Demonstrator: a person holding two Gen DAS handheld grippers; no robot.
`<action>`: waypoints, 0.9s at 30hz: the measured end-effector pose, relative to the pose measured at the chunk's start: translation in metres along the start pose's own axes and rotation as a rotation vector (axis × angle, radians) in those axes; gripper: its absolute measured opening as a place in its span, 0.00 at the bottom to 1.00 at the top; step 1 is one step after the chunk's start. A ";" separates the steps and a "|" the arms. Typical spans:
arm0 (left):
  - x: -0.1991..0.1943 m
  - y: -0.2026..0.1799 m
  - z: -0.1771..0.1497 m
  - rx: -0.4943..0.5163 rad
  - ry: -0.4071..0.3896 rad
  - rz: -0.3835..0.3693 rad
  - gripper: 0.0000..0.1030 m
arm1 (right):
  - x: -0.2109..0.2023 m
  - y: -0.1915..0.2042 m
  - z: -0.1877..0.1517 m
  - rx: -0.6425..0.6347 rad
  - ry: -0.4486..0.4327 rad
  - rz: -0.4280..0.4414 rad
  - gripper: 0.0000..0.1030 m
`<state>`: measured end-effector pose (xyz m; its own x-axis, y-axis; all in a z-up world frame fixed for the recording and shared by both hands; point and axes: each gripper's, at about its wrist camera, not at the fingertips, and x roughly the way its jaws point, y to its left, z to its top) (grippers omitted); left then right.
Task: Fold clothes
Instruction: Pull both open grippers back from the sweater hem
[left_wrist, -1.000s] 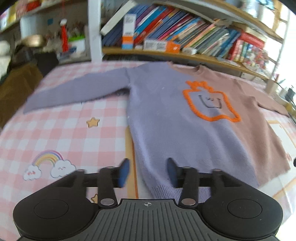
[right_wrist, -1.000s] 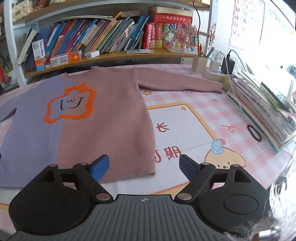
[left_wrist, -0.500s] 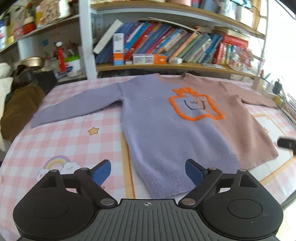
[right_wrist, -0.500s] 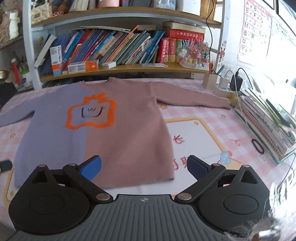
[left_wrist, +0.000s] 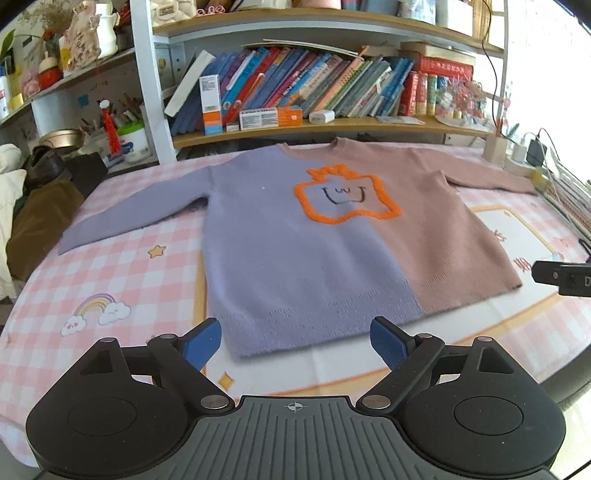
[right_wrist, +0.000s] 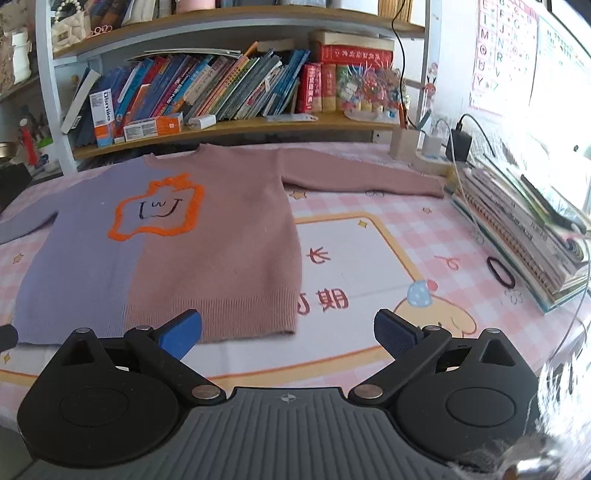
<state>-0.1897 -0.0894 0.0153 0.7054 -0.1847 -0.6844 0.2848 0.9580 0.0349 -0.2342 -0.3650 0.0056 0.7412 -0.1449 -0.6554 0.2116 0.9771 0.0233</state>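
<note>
A lived-in home study: crammed bookshelves (left_wrist: 314, 92), a cartoon-print checked tablecloth (right_wrist: 369, 258), an alphabet poster (right_wrist: 506, 48) far right.

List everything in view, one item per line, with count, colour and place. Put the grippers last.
sweater: one, half lilac, half dusty pink, orange outline on the chest; flat on the table, sleeves spread
tablecloth: one, pink and white check with cartoon prints; covering the table
hair tie: one, black; on the cloth beside the notebooks
notebook stack: several, mixed colours; table's right edge
books: many, mixed colours; on the shelf behind the table
charger: one, black; far right corner
left gripper: one, black with blue pads; open, near the lilac hem
right gripper: one, black with blue pads; open, near the pink hem
</note>
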 end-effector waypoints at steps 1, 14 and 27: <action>-0.001 -0.003 -0.001 0.000 0.005 0.002 0.88 | 0.000 -0.001 -0.001 -0.003 0.003 0.008 0.98; 0.011 0.002 0.010 0.018 -0.027 -0.008 0.88 | -0.002 0.009 0.005 0.028 -0.014 -0.023 0.98; 0.056 0.074 0.043 -0.022 -0.009 -0.036 0.88 | 0.003 0.053 0.019 0.106 -0.018 -0.116 1.00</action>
<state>-0.1011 -0.0382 0.0113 0.7008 -0.2211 -0.6782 0.2957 0.9553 -0.0059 -0.2091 -0.3164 0.0193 0.7192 -0.2599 -0.6444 0.3619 0.9318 0.0281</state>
